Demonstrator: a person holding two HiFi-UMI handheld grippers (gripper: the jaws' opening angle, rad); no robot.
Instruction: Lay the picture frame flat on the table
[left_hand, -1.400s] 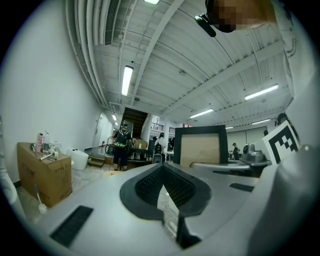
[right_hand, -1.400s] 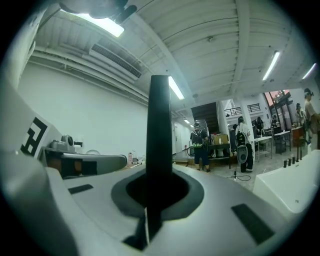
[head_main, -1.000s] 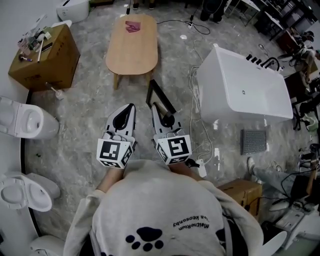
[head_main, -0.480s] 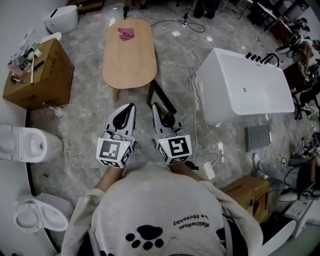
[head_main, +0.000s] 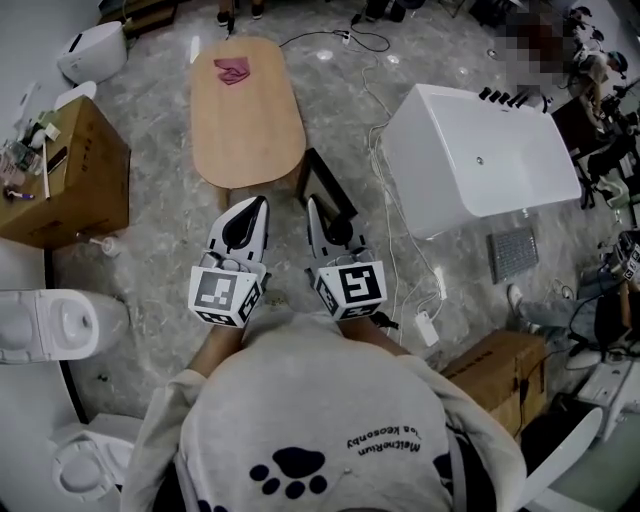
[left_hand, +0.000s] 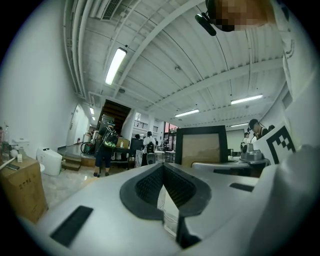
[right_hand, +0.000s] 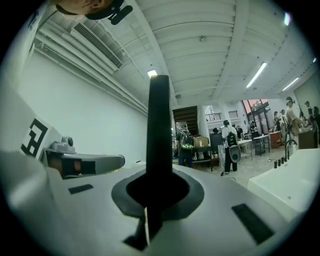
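Note:
The picture frame (head_main: 331, 190) is black with a beige panel and hangs upright over the floor, just off the near end of the oval wooden table (head_main: 245, 120). My right gripper (head_main: 313, 206) is shut on its edge. In the right gripper view the frame (right_hand: 160, 120) rises edge-on as a dark bar from between the jaws (right_hand: 159, 175). My left gripper (head_main: 259, 204) is beside it, shut and empty. From the left gripper view the frame (left_hand: 202, 145) faces me at the right, beyond the closed jaws (left_hand: 162, 166).
A pink cloth (head_main: 233, 70) lies at the table's far end. A white bathtub (head_main: 480, 160) stands at the right, with cables (head_main: 400, 270) on the floor beside it. A cardboard box (head_main: 60, 175) and a toilet (head_main: 50, 325) are at the left. Several people stand far off (left_hand: 105, 150).
Both grippers have moved forward together with the frame, and the table's near end is closer to them. Neither gripper's jaws have changed.

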